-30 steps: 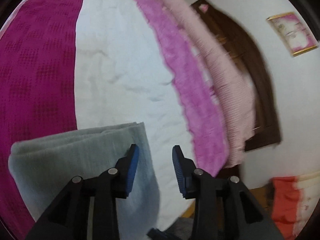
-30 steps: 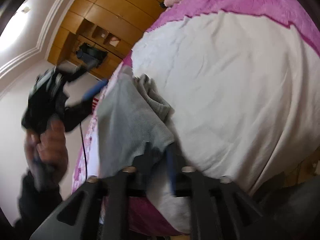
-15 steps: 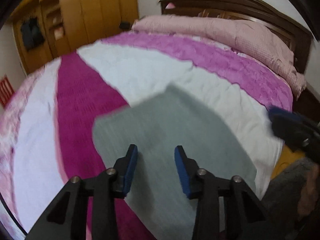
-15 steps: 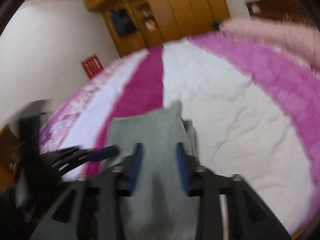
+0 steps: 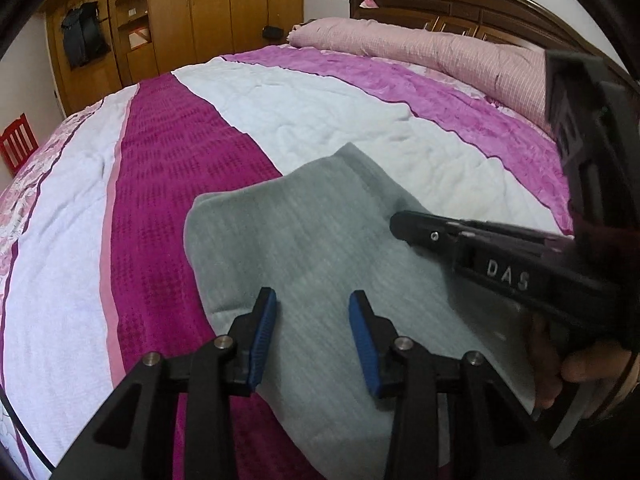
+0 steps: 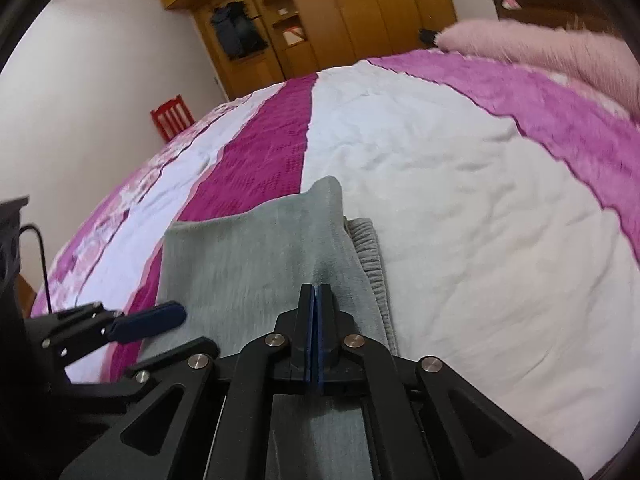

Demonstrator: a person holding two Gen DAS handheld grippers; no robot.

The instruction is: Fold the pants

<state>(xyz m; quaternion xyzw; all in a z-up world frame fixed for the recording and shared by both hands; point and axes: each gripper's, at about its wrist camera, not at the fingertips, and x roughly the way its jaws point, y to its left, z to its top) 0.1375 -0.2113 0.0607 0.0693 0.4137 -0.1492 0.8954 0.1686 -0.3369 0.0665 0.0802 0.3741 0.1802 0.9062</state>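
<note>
Everything placed relative to the folded grey pants [image 5: 320, 248] lying on the bed [image 5: 304, 120].

Far left of the pants, a red chair [image 5: 16, 144] is standing by the wall, past the bed's edge. Beyond the pants, at the far wall, a wooden wardrobe [image 5: 224, 12] is standing with dark clothes hanging in it.

The pants are lying as a flat folded block, their left part sitting on the magenta knit stripe [image 5: 168, 184], their right part on the white quilted panel [image 5: 328, 116]. In the right wrist view an elastic waistband edge [image 6: 370, 256] is sticking out from under the top layer on the right side.

The left gripper [image 5: 312, 332] is hanging over the near edge of the pants, blue pads apart, nothing between them but the cloth below; cannot tell if it is touching the fabric.

The right gripper [image 6: 316, 320] is coming in from the pants' right side, jaws pressed together, blue pads meeting with no cloth seen pinched. A person's fingers [image 5: 580, 368] are wrapping its handle.

Right and beyond the pants, a pink rolled quilt [image 5: 420, 44] is lying against the dark headboard [image 5: 460, 4].
</note>
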